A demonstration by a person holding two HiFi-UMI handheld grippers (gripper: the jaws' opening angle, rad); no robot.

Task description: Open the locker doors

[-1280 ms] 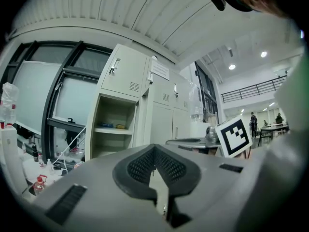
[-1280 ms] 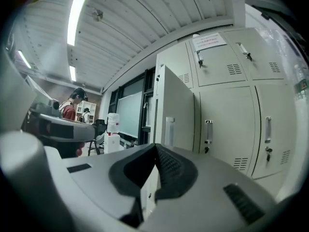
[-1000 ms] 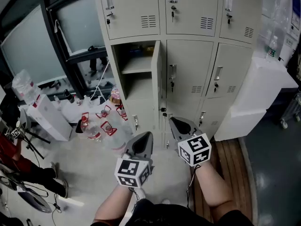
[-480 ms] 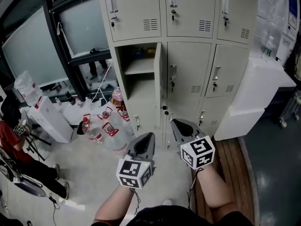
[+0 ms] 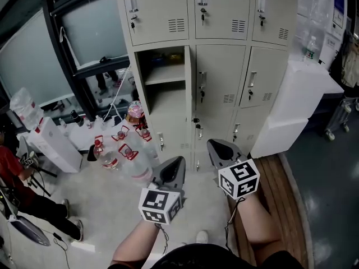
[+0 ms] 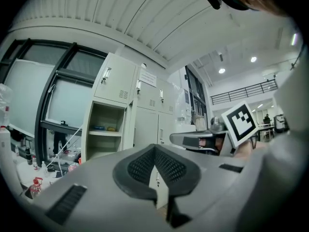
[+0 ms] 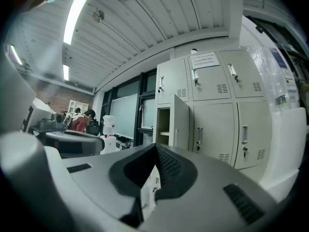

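A beige locker bank [image 5: 216,86] stands ahead, three columns wide. The middle-row left door [image 5: 188,88] hangs open, showing a shelf inside [image 5: 162,74]. The other doors I can see are closed, with keys in several locks. My left gripper [image 5: 176,162] and right gripper [image 5: 216,145] are held side by side, level, well short of the lockers and touching nothing. Both are shut and empty. In the left gripper view the left gripper [image 6: 155,149] points toward the open compartment [image 6: 104,129]. In the right gripper view the right gripper [image 7: 155,149] faces the open door [image 7: 181,124].
Several water bottles [image 5: 120,150] stand on the floor left of the lockers, beside a white box [image 5: 53,142]. A person [image 5: 11,172] sits at far left. White foam blocks [image 5: 291,105] crowd the lockers' right side, above a wooden platform [image 5: 280,189].
In the head view the lockers and the white blocks have slid a little to the left. Both grippers keep nearly the same place in it, still shut and side by side.
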